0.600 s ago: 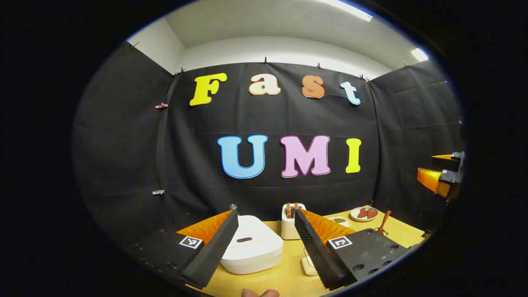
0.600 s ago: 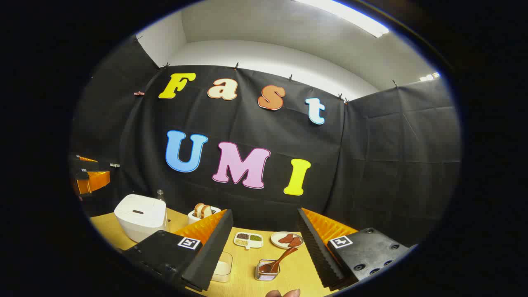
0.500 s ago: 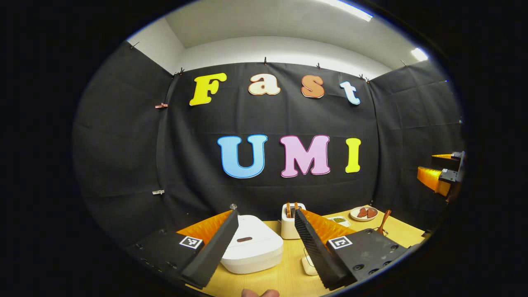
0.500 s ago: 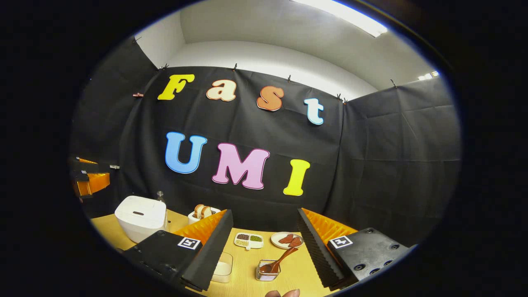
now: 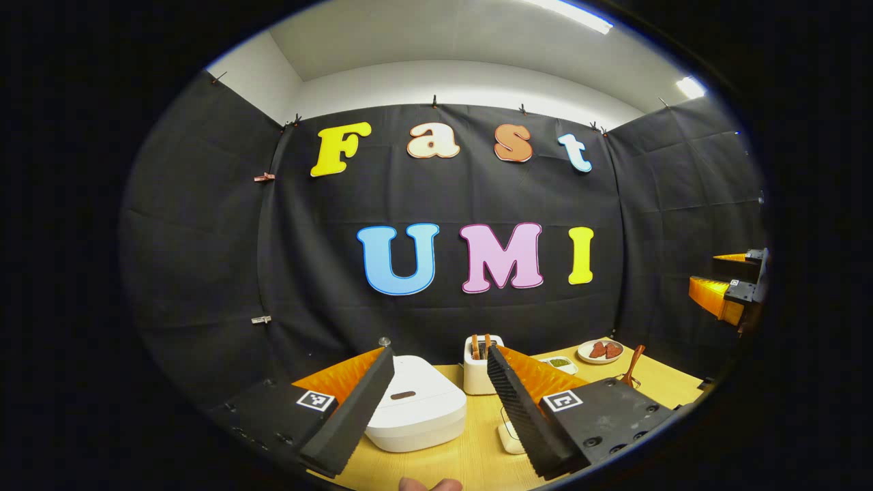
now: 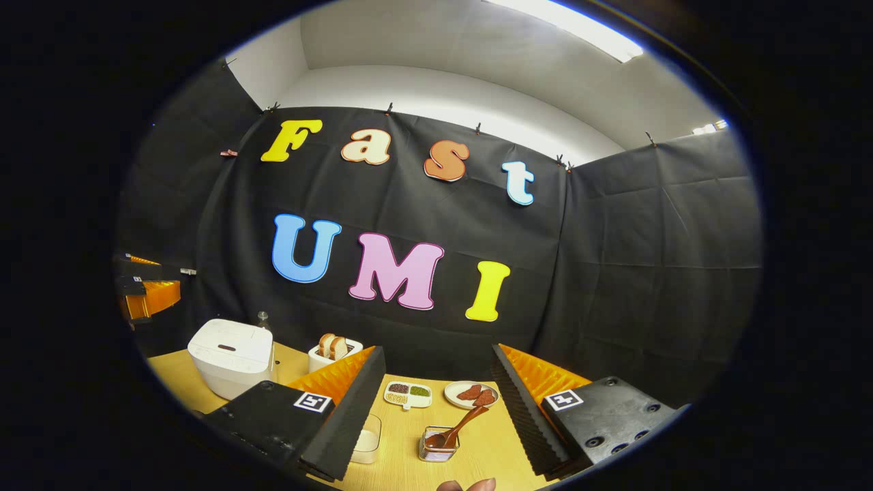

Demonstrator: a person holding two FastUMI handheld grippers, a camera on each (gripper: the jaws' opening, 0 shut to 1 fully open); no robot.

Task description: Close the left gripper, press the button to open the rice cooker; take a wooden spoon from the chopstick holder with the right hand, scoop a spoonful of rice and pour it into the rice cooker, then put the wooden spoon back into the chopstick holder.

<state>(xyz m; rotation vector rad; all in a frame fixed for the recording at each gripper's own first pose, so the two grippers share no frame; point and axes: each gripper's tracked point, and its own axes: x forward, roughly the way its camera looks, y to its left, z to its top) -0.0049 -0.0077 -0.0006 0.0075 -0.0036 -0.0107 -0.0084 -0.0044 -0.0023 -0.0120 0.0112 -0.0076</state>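
I have both tongs spread wide, gripping nothing. The closed rice cooker sits on the tabletop between my left tongs' fingers. Ahead of my right tongs, between their fingers, the wooden spoon leans in the chopstick holder.

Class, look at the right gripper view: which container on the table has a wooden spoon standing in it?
The small clear holder nearest the camera; the wooden spoon leans out of it. The divided dish holds grains, the round plate reddish pieces.
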